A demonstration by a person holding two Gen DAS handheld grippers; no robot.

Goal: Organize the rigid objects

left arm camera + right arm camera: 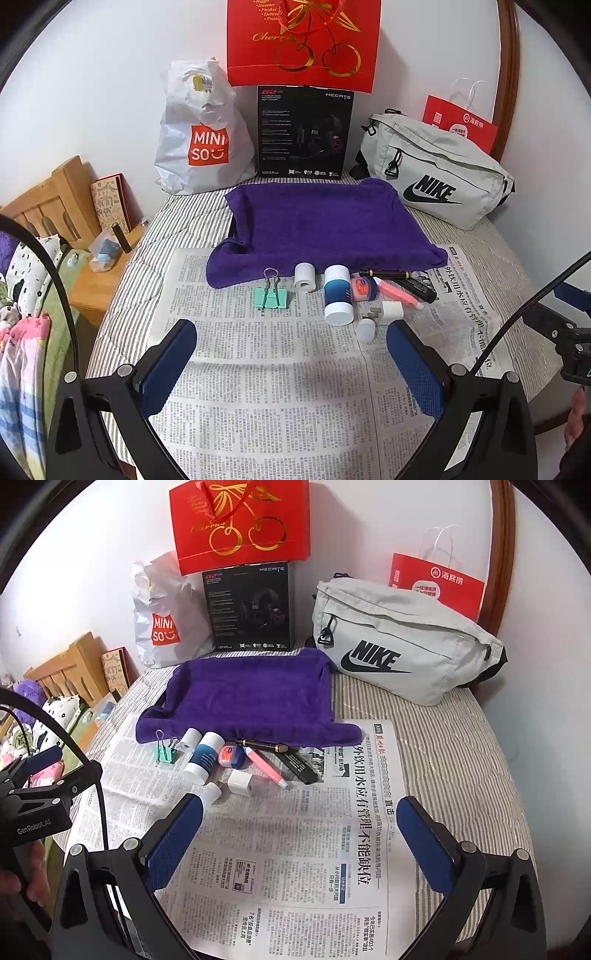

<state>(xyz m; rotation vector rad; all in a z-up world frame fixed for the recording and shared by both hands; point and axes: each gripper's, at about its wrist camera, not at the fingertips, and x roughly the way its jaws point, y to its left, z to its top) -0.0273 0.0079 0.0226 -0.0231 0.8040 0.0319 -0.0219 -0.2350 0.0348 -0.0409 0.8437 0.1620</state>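
- Left hand-held gripper (291, 343) spread wide, grasping nothing, hovering over the newspaper (266, 387) on the striped surface (177, 221) (looks like a bed).
- Right hand-held gripper (301, 819) likewise released and empty, above the same newspaper.
- Straight ahead of the left hand-held gripper: a green binder clip (270, 295), standing apart from the rest, handles up.
- Further right of it, a small white roll (304, 277), then a blue-and-white bottle (337, 295) lying on its side.
- Just beside the right finger of the left hand-held gripper: a white charger plug (389, 312) and a little white cap (366, 329).
- Beyond those, a small pink-labelled tin (362, 289), a pink highlighter (399, 293), a black marker (417, 290) and a dark pen (384, 273), bunched close together (some touching, exact overlaps hard to tell).
- Behind the whole row, a purple towel (325, 225), its front edge close to the roll and pen.
- At the far wall: a white shopping bag (201, 133), a black box (304, 133), a red gift bag (304, 40), a grey waist bag (436, 170) and a red paper bag (460, 123).
- In the right wrist view, the white cap touching or almost touching the left finger of the right hand-held gripper.
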